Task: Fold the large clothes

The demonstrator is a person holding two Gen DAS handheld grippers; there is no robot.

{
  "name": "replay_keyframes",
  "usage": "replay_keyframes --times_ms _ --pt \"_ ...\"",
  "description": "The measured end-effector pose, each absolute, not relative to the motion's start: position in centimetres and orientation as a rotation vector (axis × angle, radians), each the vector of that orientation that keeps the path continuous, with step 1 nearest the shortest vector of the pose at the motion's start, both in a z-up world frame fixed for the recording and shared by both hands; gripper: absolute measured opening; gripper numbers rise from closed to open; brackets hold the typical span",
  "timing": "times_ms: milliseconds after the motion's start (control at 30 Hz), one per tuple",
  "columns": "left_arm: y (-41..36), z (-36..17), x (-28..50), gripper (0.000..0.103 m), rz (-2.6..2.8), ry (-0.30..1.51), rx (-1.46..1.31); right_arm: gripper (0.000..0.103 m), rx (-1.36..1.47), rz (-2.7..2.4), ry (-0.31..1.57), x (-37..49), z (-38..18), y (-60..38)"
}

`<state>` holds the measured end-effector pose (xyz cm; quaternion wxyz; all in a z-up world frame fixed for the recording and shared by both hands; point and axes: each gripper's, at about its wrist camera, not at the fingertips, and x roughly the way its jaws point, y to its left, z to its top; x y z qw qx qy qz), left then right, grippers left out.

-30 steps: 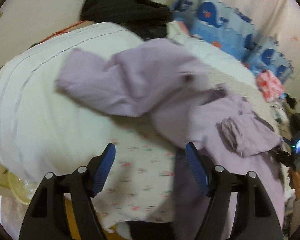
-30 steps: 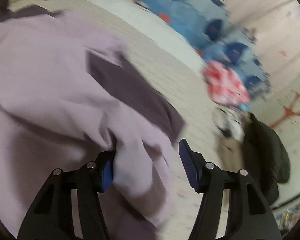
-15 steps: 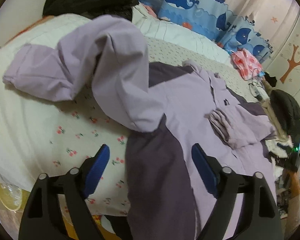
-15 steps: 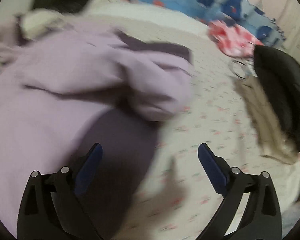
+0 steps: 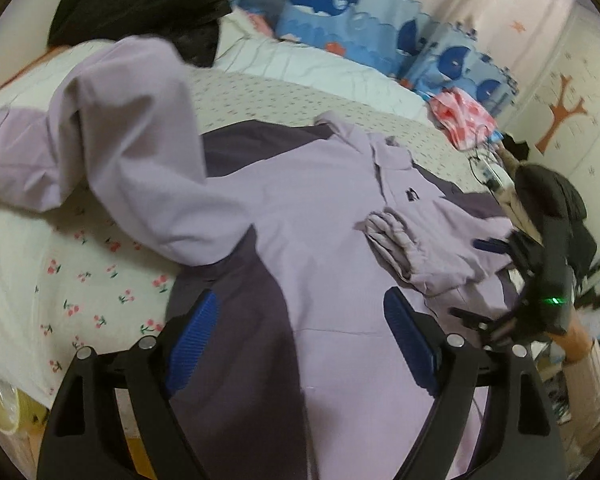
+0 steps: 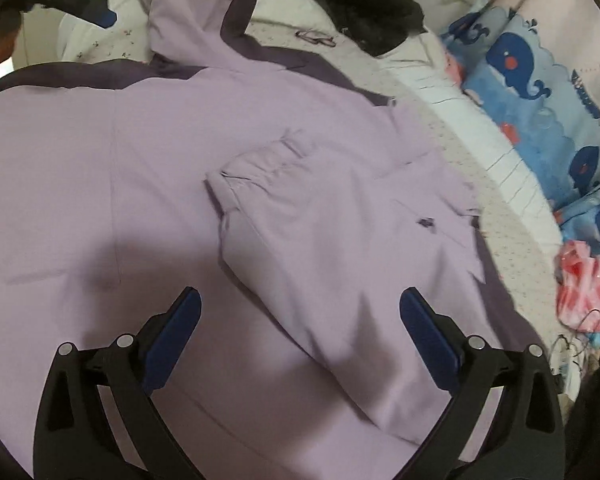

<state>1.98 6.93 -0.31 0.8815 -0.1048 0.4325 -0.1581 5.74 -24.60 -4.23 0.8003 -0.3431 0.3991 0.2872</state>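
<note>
Left wrist view. A lilac jacket [image 5: 324, 216] with dark purple panels lies spread on a bed [image 5: 60, 280] covered by a floral sheet. 1 sleeve [image 5: 132, 148] runs up and to the left across the sheet; the other sleeve [image 5: 420, 248] is folded inward and rests on the jacket's front. The left gripper [image 5: 300, 336] hovers over the jacket's lower part with its 2 blue pads set wide apart and nothing pinched between them. At the right edge the right gripper [image 5: 496, 264] appears, carried by a hand above a pale sleeve cuff, just beside the folded sleeve. A black garment [image 5: 140, 4] lies at the head of the bed, a whale-print cloth [image 5: 364, 28] stands along the far side, and a pink-and-white item [image 5: 464, 120] lies beyond the jacket.

Right wrist view. The right gripper [image 6: 300, 328] hangs above the jacket [image 6: 100, 184], directly over the folded sleeve [image 6: 300, 248]; its jaws are opening, released, and the fabric lies beneath the pads rather than between them. 1 blue pad of the left gripper [image 6: 100, 14] shows at upper left. The black garment [image 6: 360, 0] and whale-print cloth [image 6: 540, 80] border the bed.
</note>
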Motion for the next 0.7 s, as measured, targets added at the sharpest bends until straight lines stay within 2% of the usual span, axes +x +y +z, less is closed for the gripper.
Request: replay_keyframes --times_ms 233,367,700 --pt "6.4 -0.6 1.5 0.081 -0.293 0.881 -0.168 0.096 -0.738 0.467 0.882 4.6 -4.2 -24.4" --pt "4.9 0.3 0.6 0.096 -0.262 0.837 -0.129 0.096 -0.576 0.332 0.902 3.9 -2.4 -25.1" --pt "1.6 1.4 -0.1 0.096 -0.26 0.829 -0.11 0.096 -0.396 0.152 0.854 0.8 1.2 -26.7"
